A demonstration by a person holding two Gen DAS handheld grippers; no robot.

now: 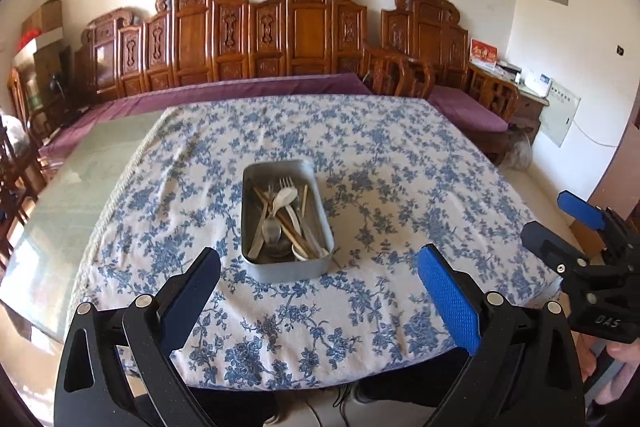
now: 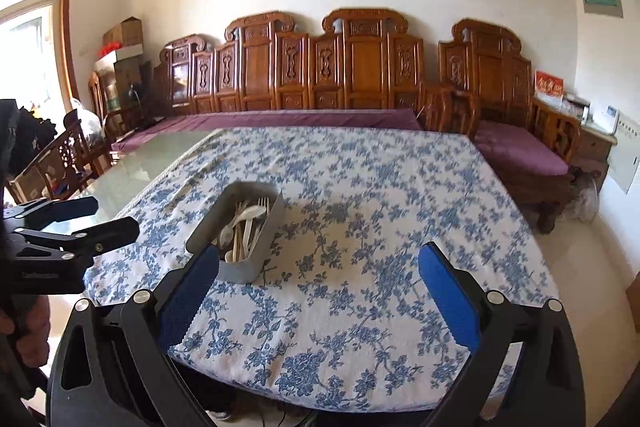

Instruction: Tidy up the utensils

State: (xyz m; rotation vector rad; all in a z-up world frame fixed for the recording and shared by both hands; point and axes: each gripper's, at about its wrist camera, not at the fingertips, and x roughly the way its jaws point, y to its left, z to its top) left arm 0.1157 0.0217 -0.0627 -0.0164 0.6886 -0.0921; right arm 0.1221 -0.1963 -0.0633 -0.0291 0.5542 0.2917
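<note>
Both the left gripper point(image 1: 320, 291) and the right gripper point(image 2: 320, 287) hang wide and empty near the metal tray point(image 1: 256, 267), where all utensils point(image 1: 280, 219) seem collected, so probably only a final check is needed.

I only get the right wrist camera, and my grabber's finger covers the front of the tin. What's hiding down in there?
Observer: The left wrist view looks straight in. A metal spoon lies at the near end of the tin, tangled with brown chopsticks.
Operator: Is the other grabber holding something?
Observer: No. Seen from its own camera, the left gripper is open and holds nothing.
</note>
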